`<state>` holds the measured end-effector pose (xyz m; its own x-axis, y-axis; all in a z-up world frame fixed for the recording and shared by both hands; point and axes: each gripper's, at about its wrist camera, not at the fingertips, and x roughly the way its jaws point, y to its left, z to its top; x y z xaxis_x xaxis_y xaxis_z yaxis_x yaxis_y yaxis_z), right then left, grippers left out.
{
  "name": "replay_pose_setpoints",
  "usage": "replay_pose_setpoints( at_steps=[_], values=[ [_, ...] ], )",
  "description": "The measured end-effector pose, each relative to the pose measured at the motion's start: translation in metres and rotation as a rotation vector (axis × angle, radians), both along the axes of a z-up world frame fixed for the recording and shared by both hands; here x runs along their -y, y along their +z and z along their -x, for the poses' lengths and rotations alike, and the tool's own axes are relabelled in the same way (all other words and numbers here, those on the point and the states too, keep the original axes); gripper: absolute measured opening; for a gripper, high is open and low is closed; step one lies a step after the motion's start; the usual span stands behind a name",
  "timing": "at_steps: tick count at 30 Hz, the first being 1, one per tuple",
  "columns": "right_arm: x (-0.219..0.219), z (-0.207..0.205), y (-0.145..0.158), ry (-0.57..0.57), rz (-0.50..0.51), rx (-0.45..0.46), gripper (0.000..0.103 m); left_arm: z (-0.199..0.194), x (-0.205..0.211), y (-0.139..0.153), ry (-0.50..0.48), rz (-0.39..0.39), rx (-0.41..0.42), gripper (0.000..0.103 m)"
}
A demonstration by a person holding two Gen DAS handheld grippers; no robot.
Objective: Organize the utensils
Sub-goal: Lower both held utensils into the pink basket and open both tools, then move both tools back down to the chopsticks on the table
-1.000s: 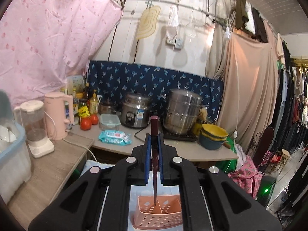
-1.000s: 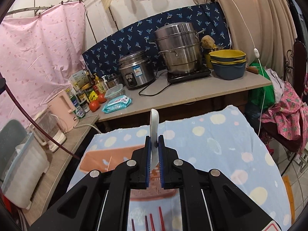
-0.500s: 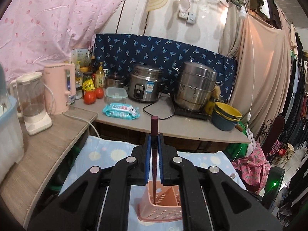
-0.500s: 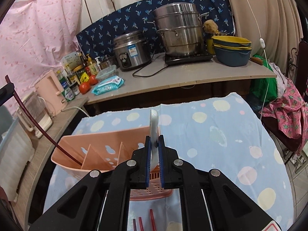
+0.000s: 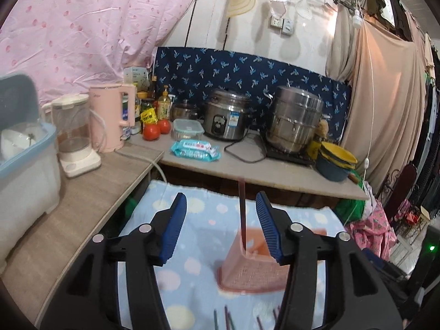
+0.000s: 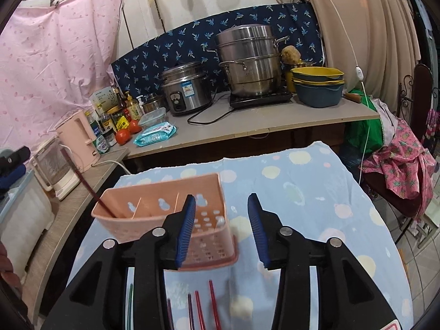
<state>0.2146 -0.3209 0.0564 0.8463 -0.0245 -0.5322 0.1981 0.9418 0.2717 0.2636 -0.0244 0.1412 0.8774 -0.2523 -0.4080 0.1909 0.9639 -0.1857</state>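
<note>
Now, from the left wrist, the left gripper [image 5: 220, 214] has its jaws opening above the pink utensil caddy [image 5: 251, 272]; a dark red chopstick [image 5: 242, 214] stands free between them, tip in the caddy. From the right wrist, the right gripper [image 6: 221, 224] is opening, nothing between its jaws; a white utensil [image 6: 220, 222] lies in the caddy's near-right compartment.

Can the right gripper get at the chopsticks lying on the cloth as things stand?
Probably yes: the right gripper, jaws opening and empty, hangs just beyond the chopsticks, which lie uncovered on the cloth, short of the pink holder.
</note>
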Motion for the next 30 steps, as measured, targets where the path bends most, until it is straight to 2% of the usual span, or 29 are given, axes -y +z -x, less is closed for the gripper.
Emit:
replay_pose_setpoints(
  at_steps=[3,7,16,20,24,30],
  values=[
    [-0.003,0.030,-0.007,0.001,-0.004,-0.014,0.042,0.021,-0.006,-0.013,-0.004,-0.010,-0.025,0.050],
    [-0.011,0.071,-0.026,-0.004,0.013,-0.061,0.043,0.056,-0.012,-0.044,-0.010,-0.062,-0.077,0.051],
    [-0.029,0.152,-0.087,-0.019,-0.011,-0.206,0.043,0.121,-0.013,-0.137,-0.064,-0.112,-0.293,0.051],
    [-0.031,0.177,-0.111,-0.042,-0.031,-0.250,0.043,0.141,-0.013,-0.173,-0.076,-0.096,-0.380,0.051],
    [-0.034,0.191,-0.128,-0.048,-0.048,-0.282,0.043,0.155,-0.007,-0.190,-0.098,-0.090,-0.422,0.051],
    [-0.043,0.199,-0.139,-0.038,-0.058,-0.298,0.043,0.169,0.010,-0.205,-0.123,-0.165,-0.418,0.050]
  ],
)
